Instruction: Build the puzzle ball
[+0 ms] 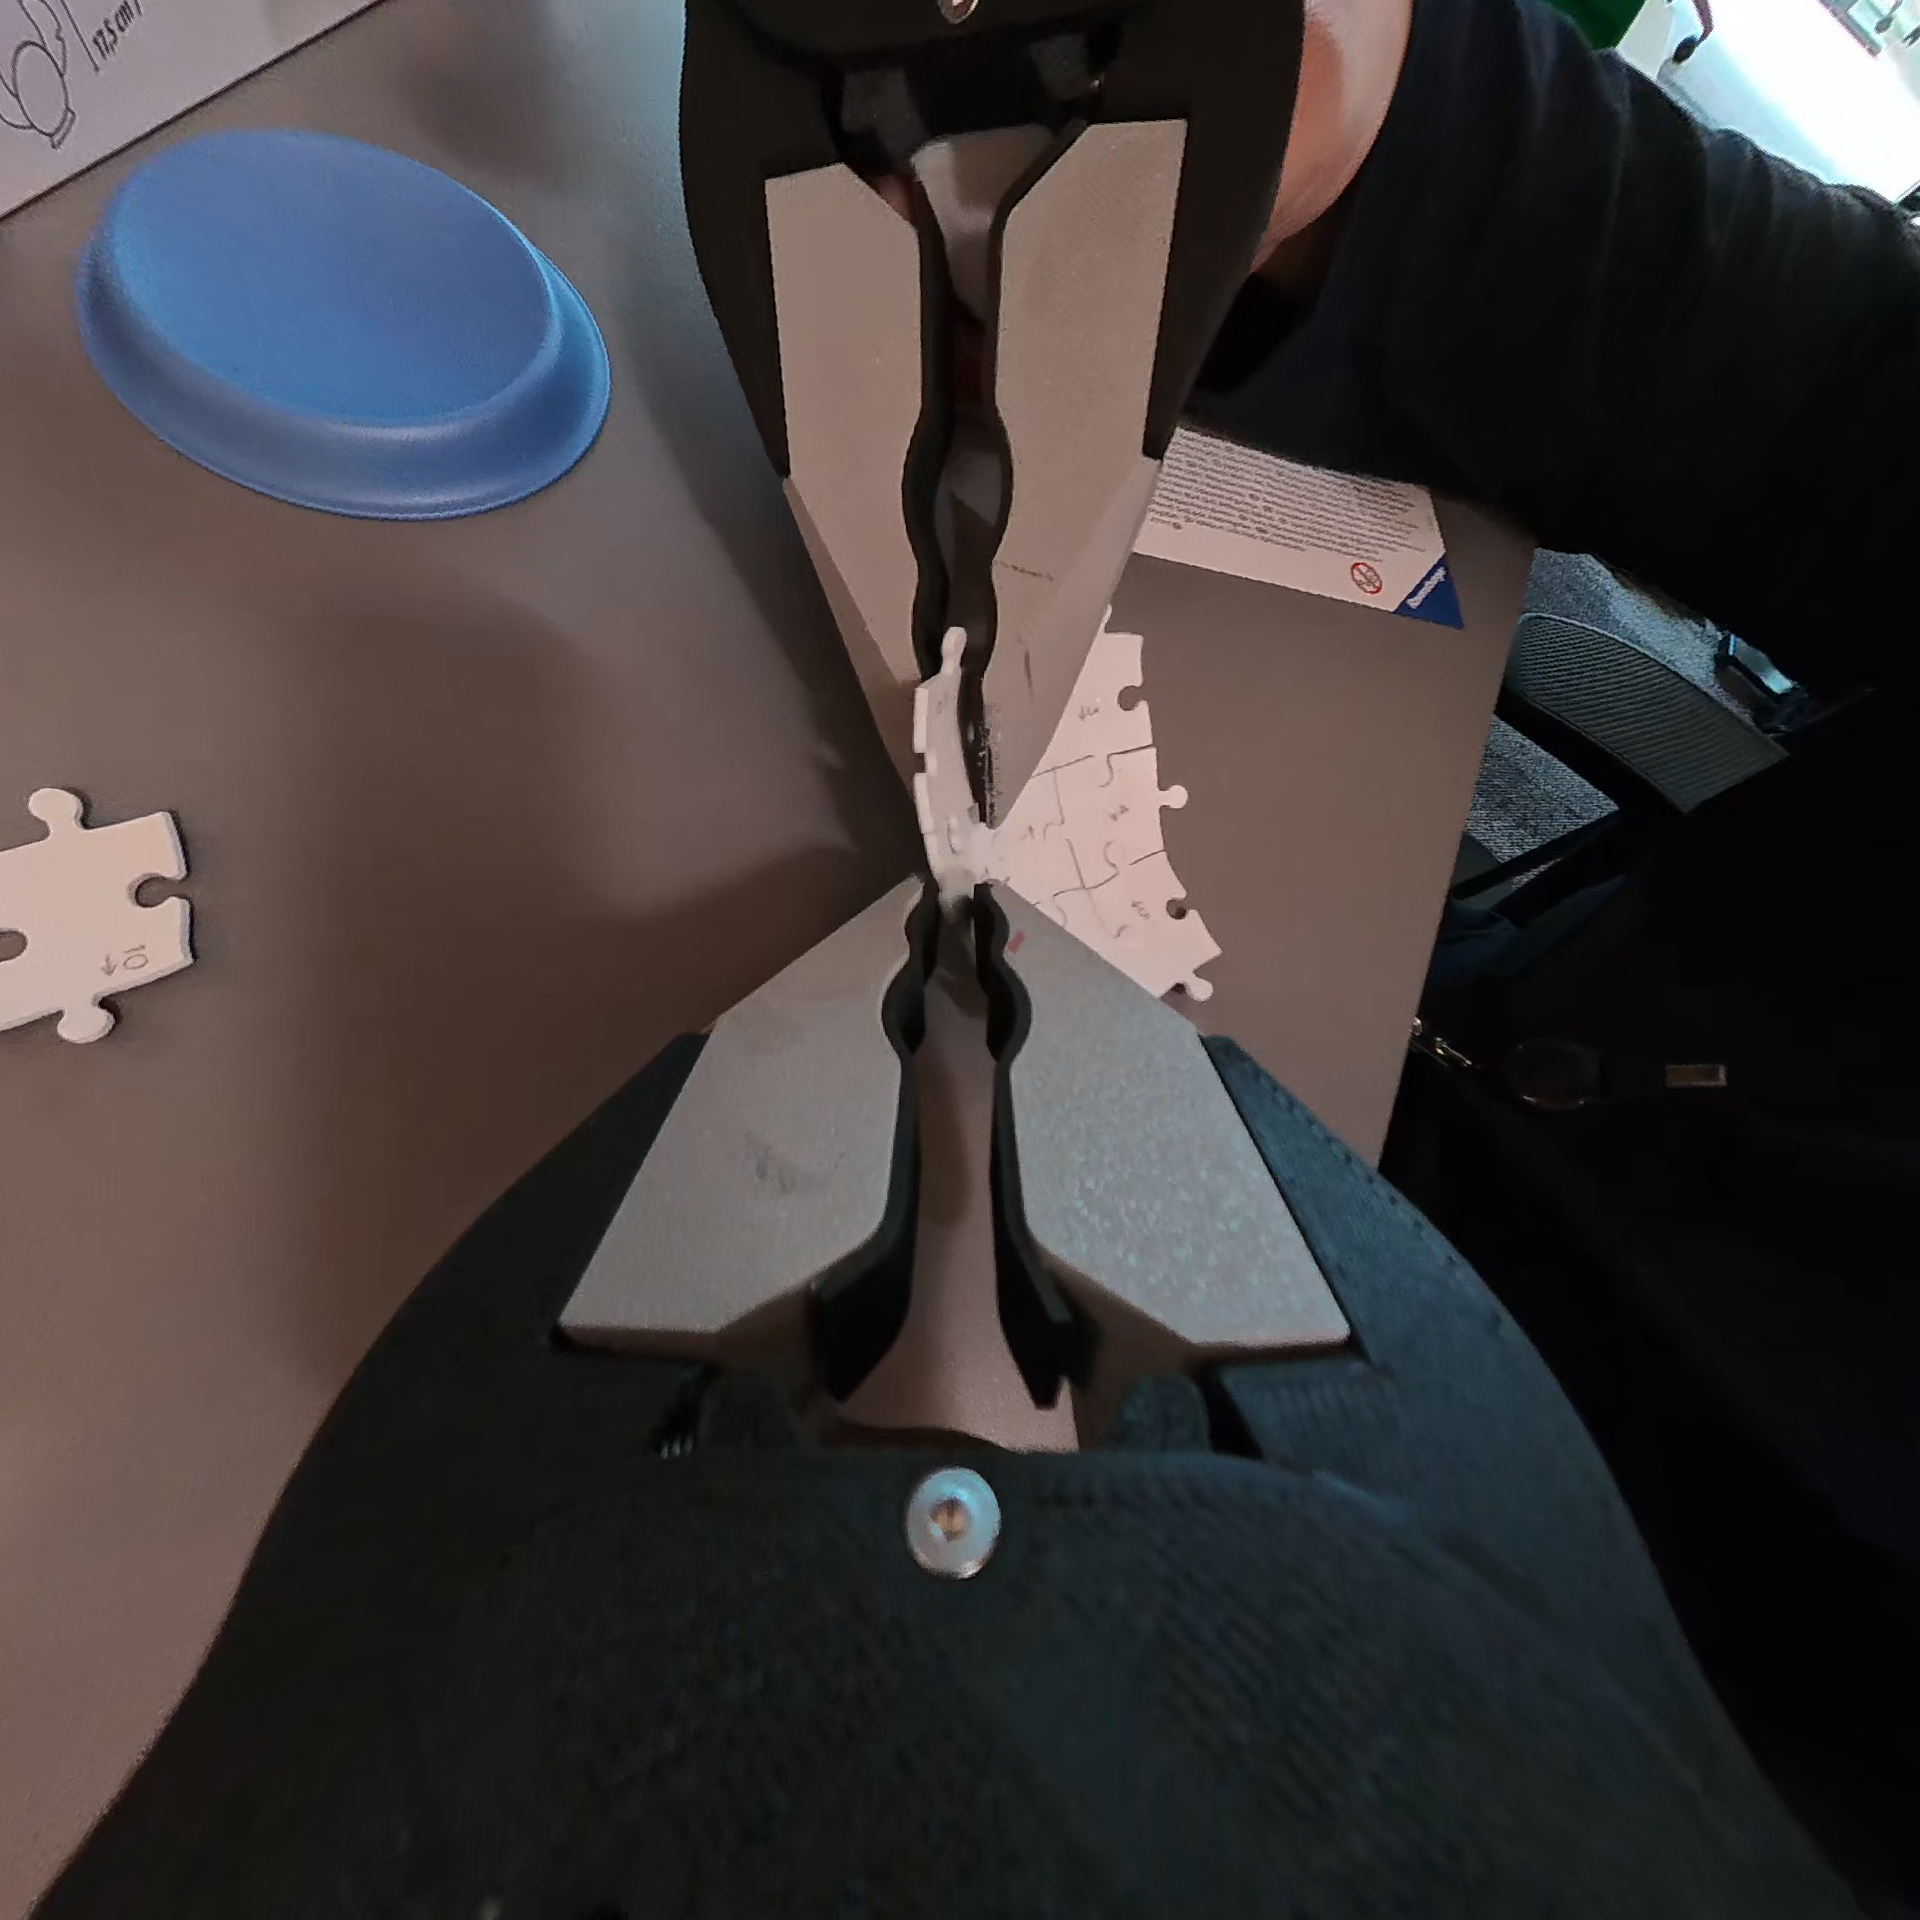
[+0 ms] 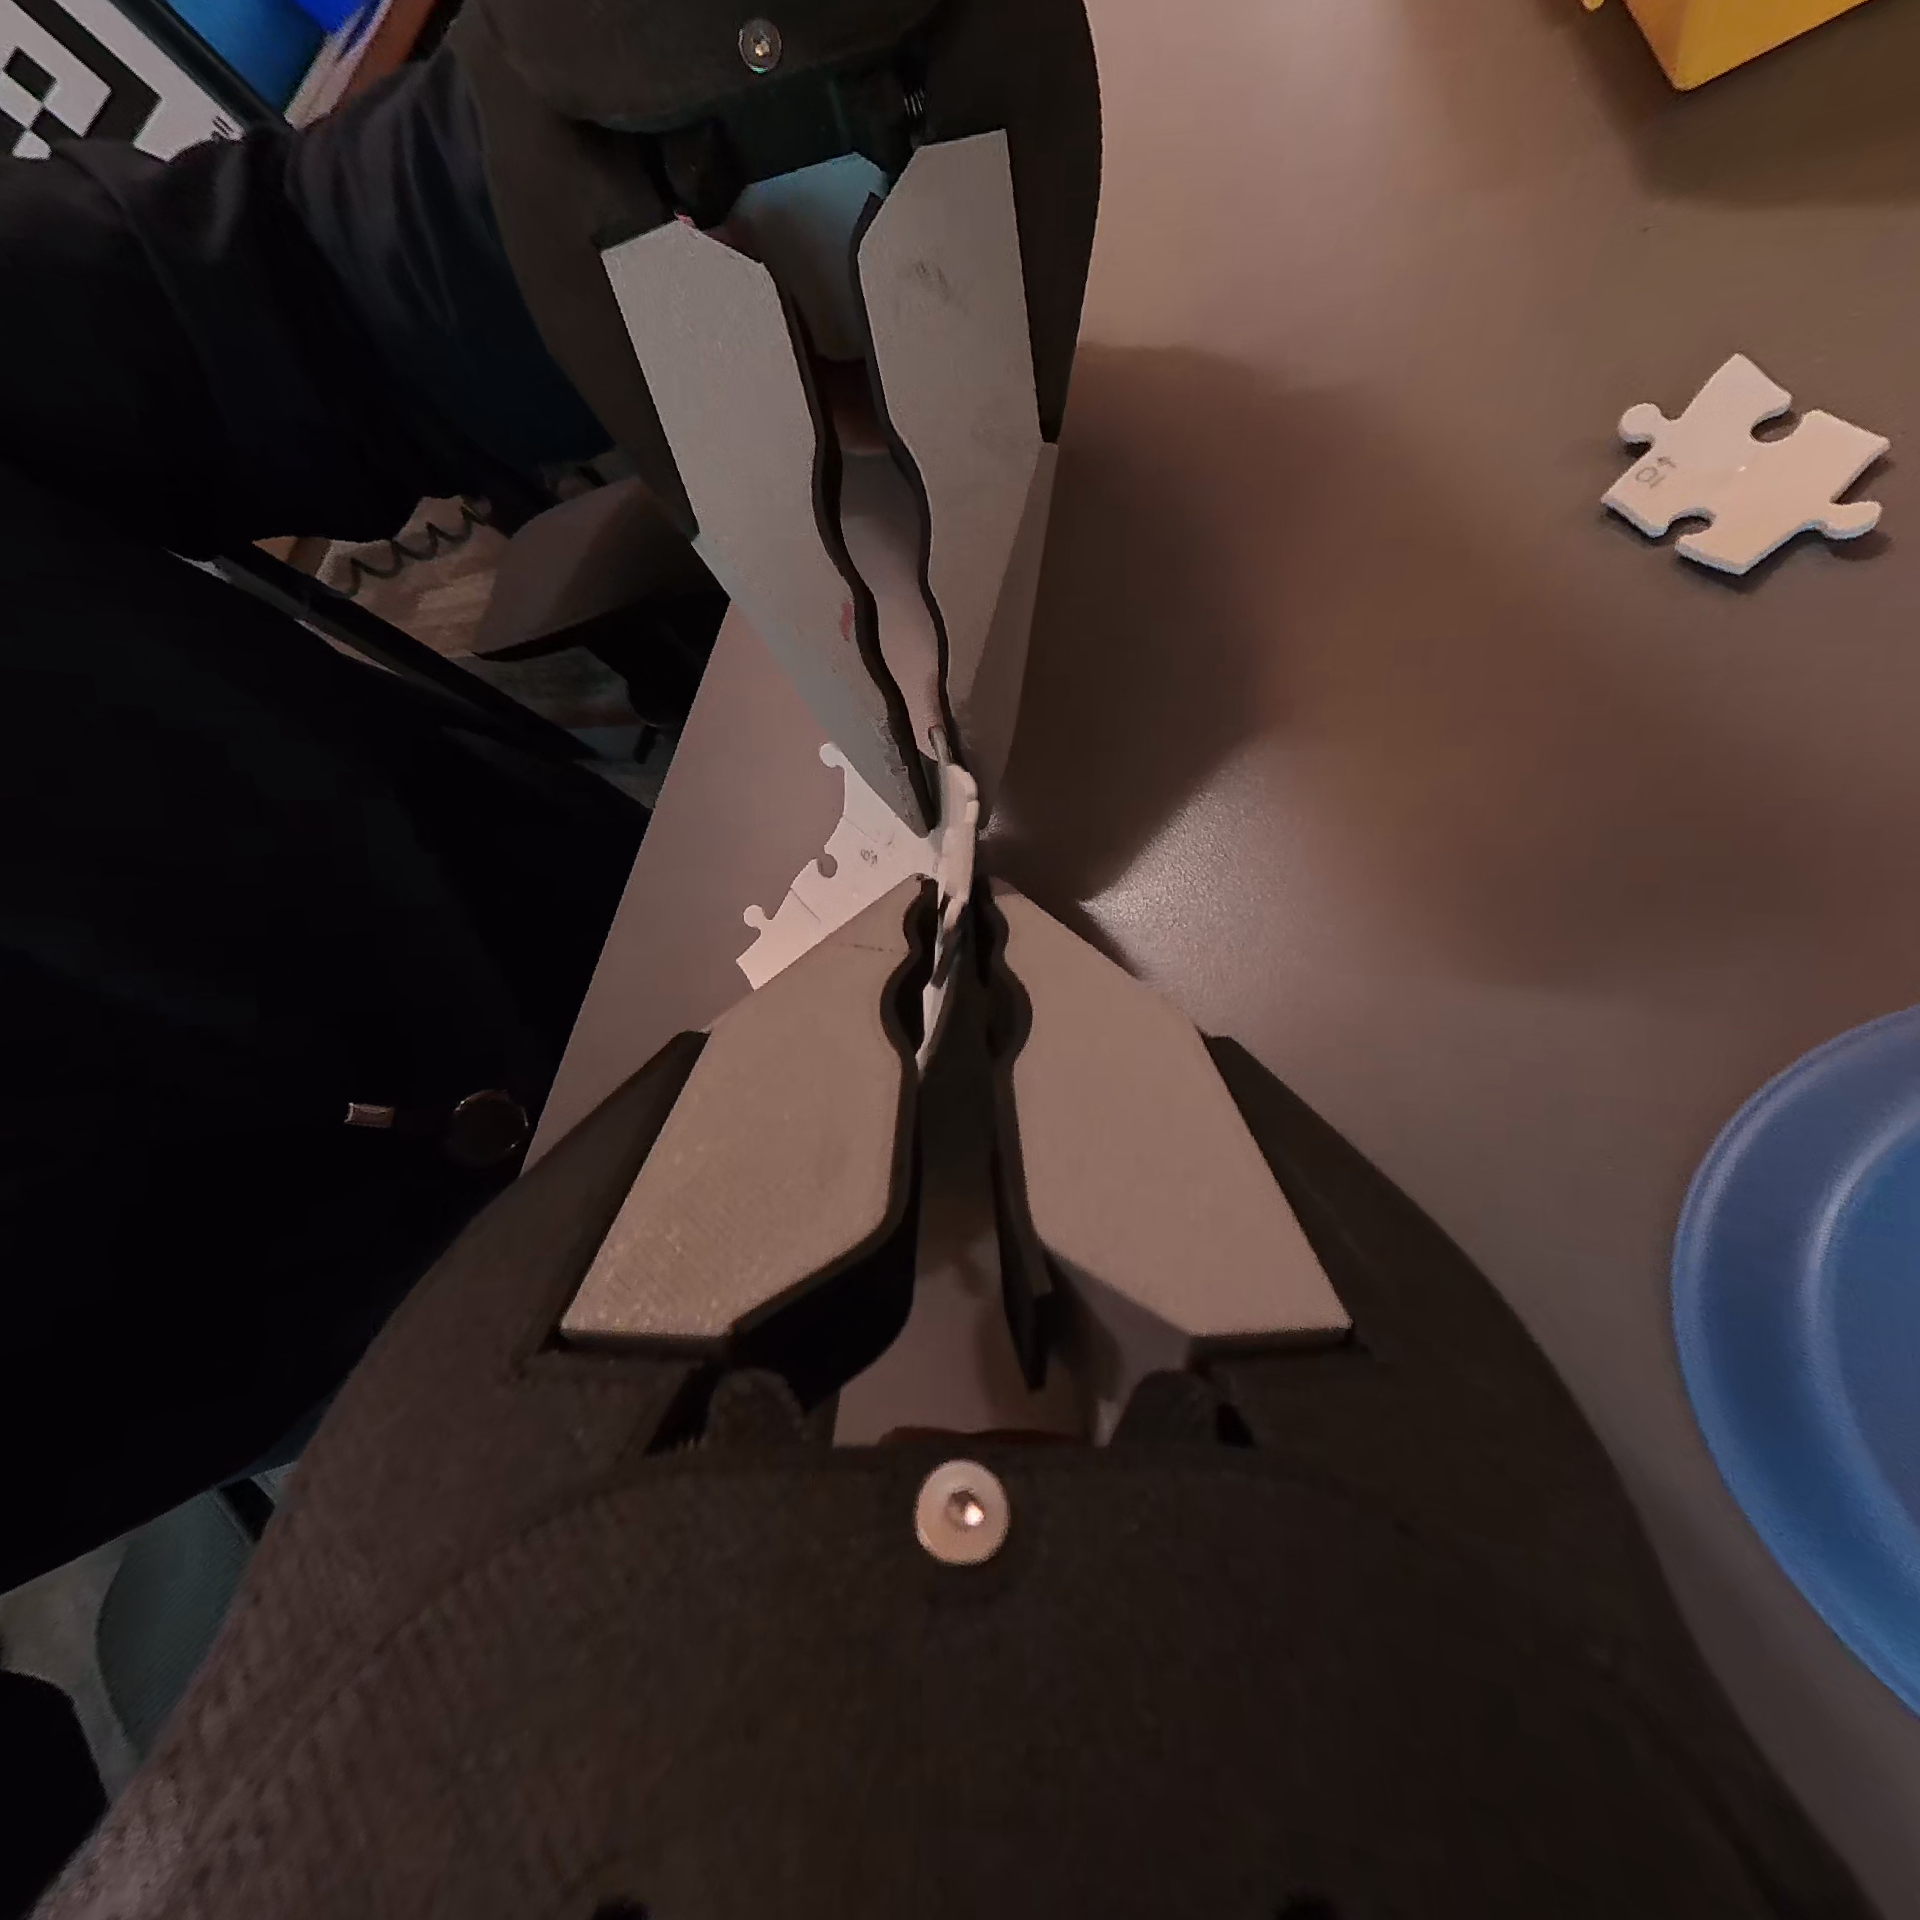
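Both grippers meet tip to tip above the grey table's (image 1: pixel 468 675) near edge. My left gripper (image 1: pixel 958 906) is shut on a curved white section of several joined puzzle pieces (image 1: pixel 1112 831), which fans out to its right. My right gripper (image 1: pixel 975 805) comes from the top, shut on a single white puzzle piece (image 1: pixel 938 727) seen edge-on against the section. In the right wrist view my right gripper (image 2: pixel 956 914) holds that piece (image 2: pixel 961 821) in its jaws. The left gripper (image 2: pixel 933 795) and the section (image 2: pixel 821 894) are opposite. The fingertips hide the joint.
A loose white puzzle piece (image 1: pixel 83 914) (image 2: pixel 1745 468) lies on the table. A blue round dish (image 1: pixel 332 322) (image 2: pixel 1818 1299) sits upside down nearby. A white leaflet (image 1: pixel 1299 520), a white box (image 1: pixel 104 94) and a yellow box (image 2: pixel 1766 31) lie about. A person in dark clothes (image 1: pixel 1662 935) stands at the edge. Only a small space, under 4 cm, lies between the two pairs of fingers.
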